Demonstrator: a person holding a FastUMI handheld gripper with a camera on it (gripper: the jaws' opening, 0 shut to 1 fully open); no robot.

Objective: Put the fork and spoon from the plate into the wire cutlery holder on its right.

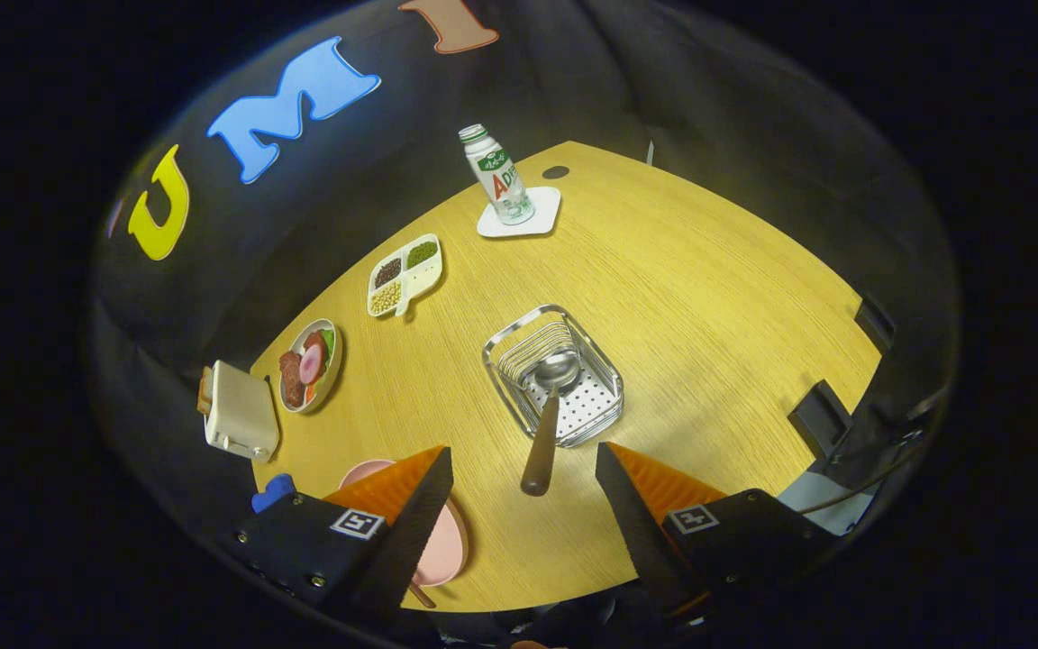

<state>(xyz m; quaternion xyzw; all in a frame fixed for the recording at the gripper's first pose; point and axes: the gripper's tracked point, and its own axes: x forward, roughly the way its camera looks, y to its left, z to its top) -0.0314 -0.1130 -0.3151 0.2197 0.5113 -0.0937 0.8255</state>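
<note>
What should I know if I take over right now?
Gripper: open, holding nothing, fingers apart above the table.
Spoon: already in the holder, bowl on its floor, handle leaning out over the near rim, between the fingers.
Plate: partly hidden behind the left finger, with a brown handle tip poking out at its near edge; I cannot tell if that is the fork.
Done: spoon. Left: fork into the holder.
</note>
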